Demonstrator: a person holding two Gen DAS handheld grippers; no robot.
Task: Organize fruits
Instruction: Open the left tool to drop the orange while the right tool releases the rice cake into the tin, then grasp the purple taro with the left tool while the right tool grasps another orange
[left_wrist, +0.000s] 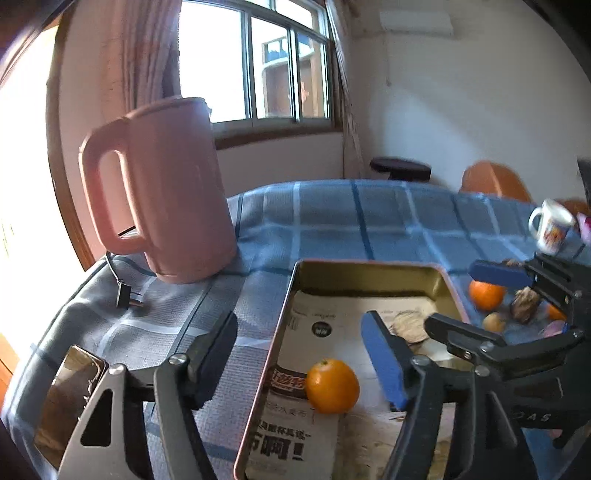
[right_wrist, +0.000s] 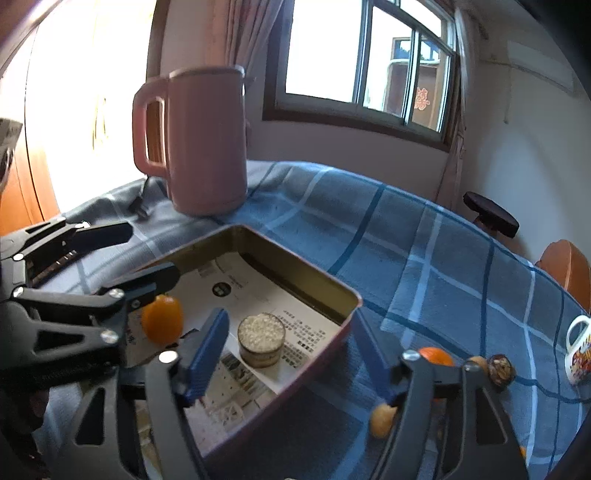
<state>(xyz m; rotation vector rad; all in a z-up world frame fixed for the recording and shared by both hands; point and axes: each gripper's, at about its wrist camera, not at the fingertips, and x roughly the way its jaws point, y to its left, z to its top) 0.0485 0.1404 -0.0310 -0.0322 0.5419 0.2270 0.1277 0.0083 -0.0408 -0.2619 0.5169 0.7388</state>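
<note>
We hold our left gripper (left_wrist: 301, 362) with jaws apart over the tin tray (left_wrist: 284, 321); the orange (left_wrist: 332, 386) lies free between them, low in the frame's centre. Our right gripper (right_wrist: 291, 358) also gapes, grasping nothing, straddling the tray's right rim.

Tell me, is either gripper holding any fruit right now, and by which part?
Nothing is held. The left gripper is open around the orange lying in the tin tray; the right gripper is open and empty.
</note>
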